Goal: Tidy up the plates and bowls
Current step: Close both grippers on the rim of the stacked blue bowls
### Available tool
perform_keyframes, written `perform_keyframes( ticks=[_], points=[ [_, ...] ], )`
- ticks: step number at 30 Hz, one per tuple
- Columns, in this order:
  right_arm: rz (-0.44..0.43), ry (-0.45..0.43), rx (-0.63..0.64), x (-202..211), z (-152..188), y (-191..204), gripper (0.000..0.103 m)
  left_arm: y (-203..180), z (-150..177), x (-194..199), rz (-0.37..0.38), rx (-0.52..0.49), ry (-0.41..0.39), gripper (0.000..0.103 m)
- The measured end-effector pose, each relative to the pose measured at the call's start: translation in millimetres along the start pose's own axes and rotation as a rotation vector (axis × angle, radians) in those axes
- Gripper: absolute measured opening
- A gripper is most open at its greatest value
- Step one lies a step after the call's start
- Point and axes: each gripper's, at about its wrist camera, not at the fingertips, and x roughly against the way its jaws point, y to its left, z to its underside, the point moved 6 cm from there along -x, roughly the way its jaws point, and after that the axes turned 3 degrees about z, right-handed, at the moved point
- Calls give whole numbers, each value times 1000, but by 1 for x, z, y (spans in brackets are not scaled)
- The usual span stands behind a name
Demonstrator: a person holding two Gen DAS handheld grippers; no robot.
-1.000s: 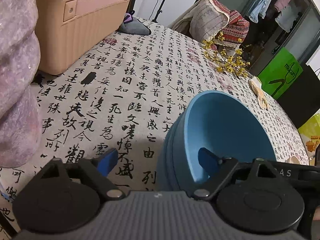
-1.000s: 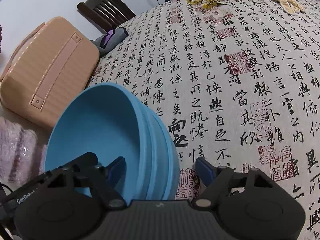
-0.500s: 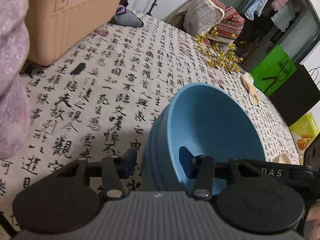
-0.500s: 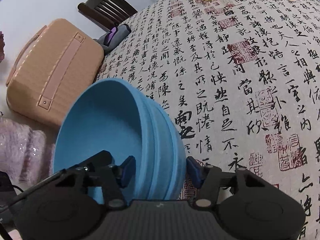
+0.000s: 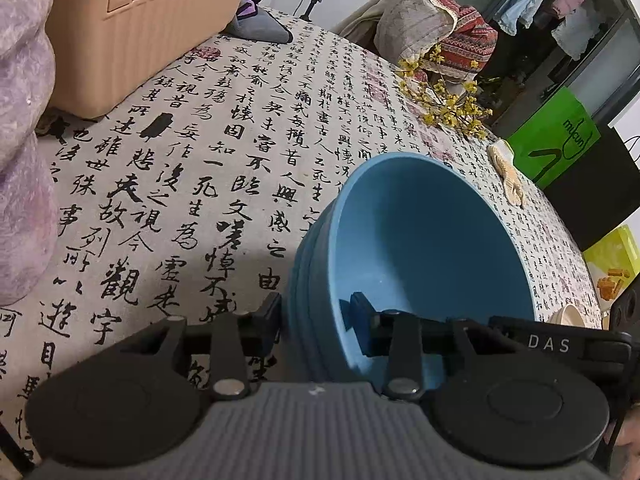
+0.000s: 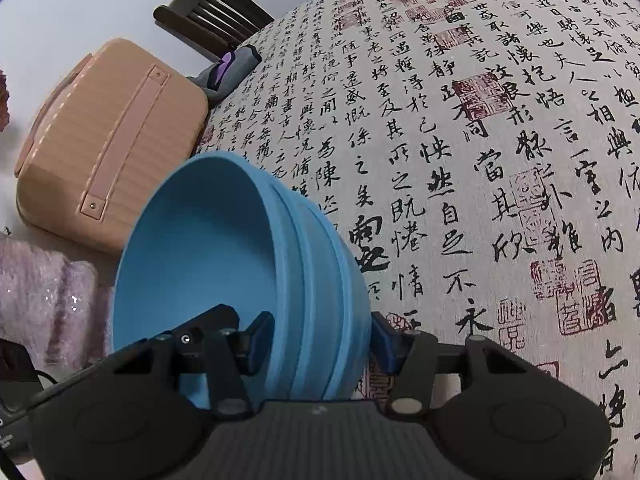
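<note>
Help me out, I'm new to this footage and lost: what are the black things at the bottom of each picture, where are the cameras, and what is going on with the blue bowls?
No robot here: a person holds a two-finger gripper in each hand, and a fisheye camera on each looks forward along its fingers. The black parts are the grippers themselves. One picture shows the left gripper, the other the right gripper. Both straddle the rim of a stack of blue bowls, one finger inside, one outside, on opposite sides. Both sets of jaws are closing on the rim; the pads look close to it or touching. The stack sits on a tablecloth printed with calligraphy. Also there: a peach suitcase, yellow flowers and a glove.
</note>
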Motion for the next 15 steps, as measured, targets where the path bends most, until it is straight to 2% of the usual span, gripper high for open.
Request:
perform_keyframes(
  ticks=[15],
  points=[
    [-1,5,-25,2,0,-1,48,-3,1,2,-22,-6,-18,38]
  ],
)
